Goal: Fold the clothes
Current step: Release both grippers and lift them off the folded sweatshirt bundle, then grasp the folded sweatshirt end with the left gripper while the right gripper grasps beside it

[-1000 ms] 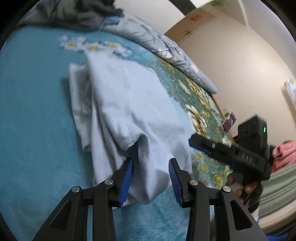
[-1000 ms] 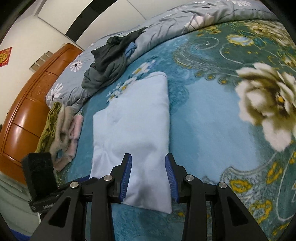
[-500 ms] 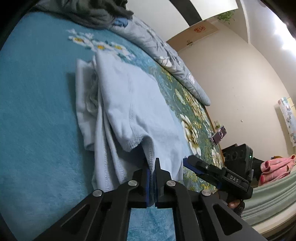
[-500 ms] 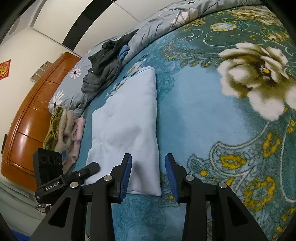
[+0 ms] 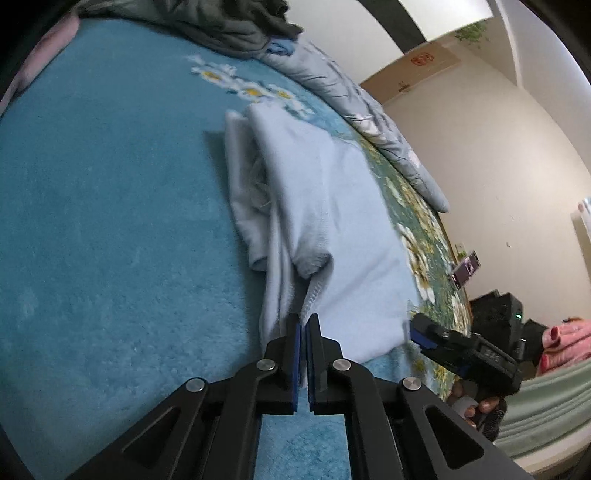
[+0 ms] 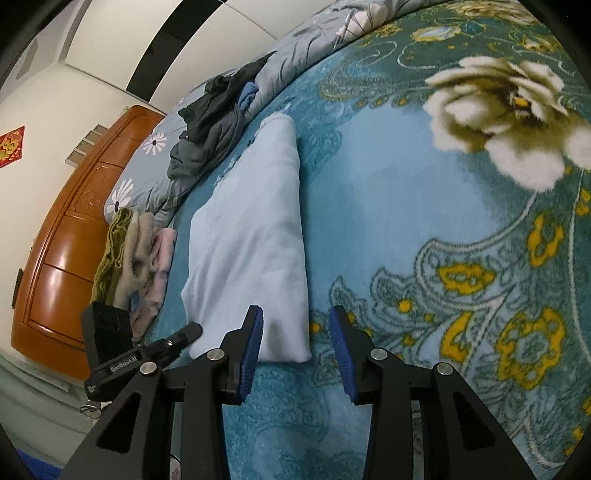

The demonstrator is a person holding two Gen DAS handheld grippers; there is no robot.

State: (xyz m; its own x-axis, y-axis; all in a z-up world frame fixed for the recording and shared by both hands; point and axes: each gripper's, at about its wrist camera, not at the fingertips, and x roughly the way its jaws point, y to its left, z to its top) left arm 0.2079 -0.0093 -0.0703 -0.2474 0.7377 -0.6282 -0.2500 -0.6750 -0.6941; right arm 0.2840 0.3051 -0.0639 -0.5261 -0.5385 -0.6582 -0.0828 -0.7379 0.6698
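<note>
A pale blue garment [image 5: 332, 206] lies folded lengthwise on the teal floral blanket [image 5: 110, 221]. My left gripper [image 5: 304, 325] is shut on the near hem of the garment's top layer, at its near left corner. In the right wrist view the same garment [image 6: 251, 229] stretches away from me. My right gripper [image 6: 297, 321] stands open at its near right corner, and that corner lies between the blue pads without being pressed. Each gripper shows in the other's view: the right gripper [image 5: 421, 334] at lower right, the left gripper [image 6: 184, 332] at lower left.
A heap of dark grey clothes [image 6: 210, 122] rests on the grey floral duvet [image 6: 332, 33] at the far end of the bed. Olive, beige and pink clothes [image 6: 136, 254] are piled at the left bed edge, before a wooden dresser [image 6: 66, 236]. Pink cloth [image 5: 569, 343] lies off to the right.
My left gripper closed from open onto the garment's near hem and shifted along the near edge. My right gripper moved to the near right corner, still open.
</note>
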